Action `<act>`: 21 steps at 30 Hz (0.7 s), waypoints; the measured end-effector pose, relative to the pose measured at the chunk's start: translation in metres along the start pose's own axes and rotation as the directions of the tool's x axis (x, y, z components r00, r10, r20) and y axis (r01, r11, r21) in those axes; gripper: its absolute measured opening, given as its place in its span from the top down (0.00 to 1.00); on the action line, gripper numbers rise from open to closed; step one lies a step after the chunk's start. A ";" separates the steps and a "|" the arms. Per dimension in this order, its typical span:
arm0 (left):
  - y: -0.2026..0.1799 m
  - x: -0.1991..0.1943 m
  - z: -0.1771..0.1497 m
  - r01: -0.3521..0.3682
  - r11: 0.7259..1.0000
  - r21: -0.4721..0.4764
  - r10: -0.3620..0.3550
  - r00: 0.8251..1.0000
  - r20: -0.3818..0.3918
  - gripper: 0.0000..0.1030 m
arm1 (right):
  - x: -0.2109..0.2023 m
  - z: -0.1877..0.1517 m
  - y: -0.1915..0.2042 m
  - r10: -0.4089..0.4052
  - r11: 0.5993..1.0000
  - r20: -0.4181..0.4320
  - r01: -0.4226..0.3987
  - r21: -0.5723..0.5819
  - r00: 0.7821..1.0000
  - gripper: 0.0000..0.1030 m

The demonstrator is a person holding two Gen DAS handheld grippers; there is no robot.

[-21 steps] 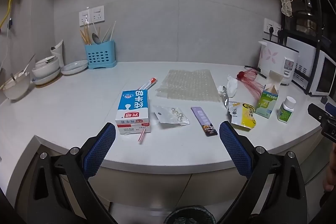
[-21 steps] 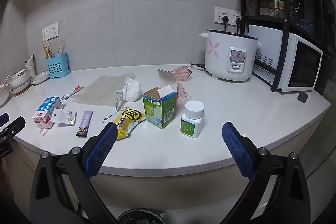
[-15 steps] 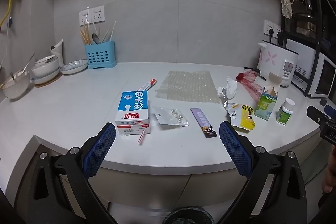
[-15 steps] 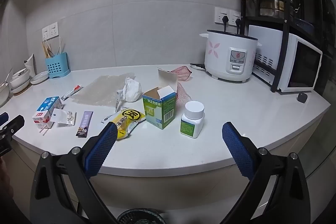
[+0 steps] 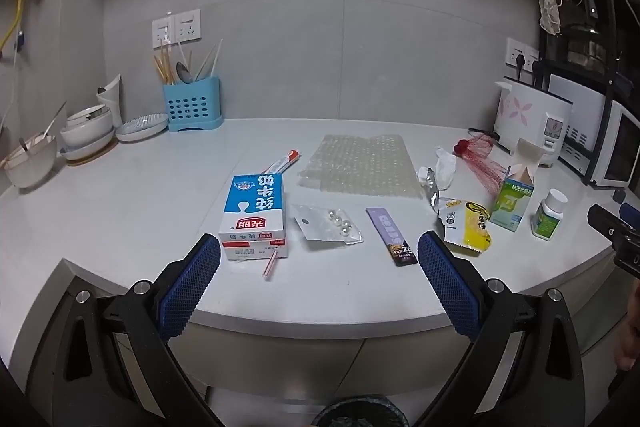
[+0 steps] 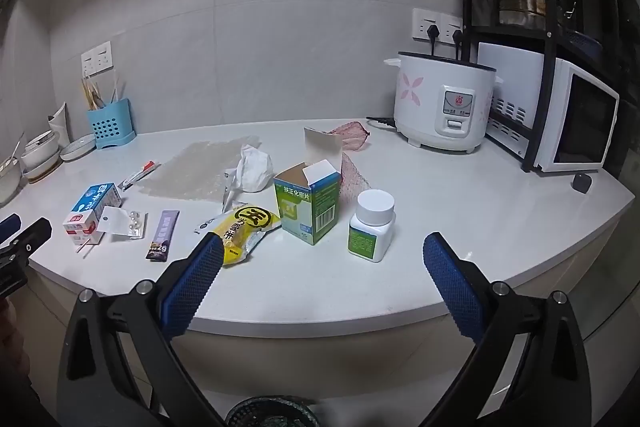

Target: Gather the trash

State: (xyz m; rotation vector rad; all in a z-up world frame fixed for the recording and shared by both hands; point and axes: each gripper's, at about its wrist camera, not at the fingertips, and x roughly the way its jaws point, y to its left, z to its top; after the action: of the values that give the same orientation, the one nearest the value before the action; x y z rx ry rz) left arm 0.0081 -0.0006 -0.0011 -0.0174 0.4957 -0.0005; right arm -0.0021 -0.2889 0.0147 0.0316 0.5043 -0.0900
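Observation:
Trash lies along the white counter (image 5: 120,211): a blue-and-white milk carton (image 5: 255,215), a clear packet with beads (image 5: 328,227), a purple sachet (image 5: 392,235), a yellow snack wrapper (image 5: 466,229), a sheet of bubble wrap (image 5: 360,167), crumpled tissue (image 6: 252,169), red netting (image 6: 354,135), an opened green box (image 6: 310,203) and a white pill bottle (image 6: 372,227). My left gripper (image 5: 319,255) hovers open before the counter's front edge, nothing between its blue pads. My right gripper (image 6: 319,255) is likewise open and empty, short of the box and bottle. A dark bin rim (image 6: 272,411) shows below.
A blue utensil holder (image 5: 192,109), stacked bowls (image 5: 86,135) and a plate stand at the back left. A rice cooker (image 6: 444,111) and a microwave (image 6: 576,123) under a black rack fill the right end. Each gripper's tip appears at the other view's edge.
Both views have shifted only slightly; the left view has drifted a little to the right. Nothing on the counter has moved and both grippers remain open.

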 end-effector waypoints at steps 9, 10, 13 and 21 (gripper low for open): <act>-0.003 0.007 -0.003 0.011 1.000 -0.002 -0.011 1.000 -0.014 0.06 | 0.006 -0.002 -0.001 -0.003 1.000 -0.013 0.003 -0.003 1.000 0.07; -0.004 0.006 -0.001 0.014 1.000 -0.005 -0.014 1.000 -0.017 0.06 | 0.005 -0.002 -0.002 -0.001 1.000 -0.014 0.001 -0.001 1.000 0.07; -0.004 0.003 -0.001 0.008 1.000 0.001 -0.008 1.000 -0.010 0.06 | -0.001 -0.002 -0.002 -0.002 1.000 -0.001 0.002 -0.006 1.000 0.07; -0.001 0.003 0.000 0.013 1.000 -0.018 -0.013 1.000 -0.018 0.06 | -0.005 0.000 0.001 0.004 1.000 0.002 -0.004 -0.009 1.000 0.07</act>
State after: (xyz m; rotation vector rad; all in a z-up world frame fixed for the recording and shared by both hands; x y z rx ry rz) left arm 0.0106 -0.0012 -0.0026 -0.0380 0.5138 -0.0087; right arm -0.0060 -0.2874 0.0169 0.0240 0.5026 -0.0837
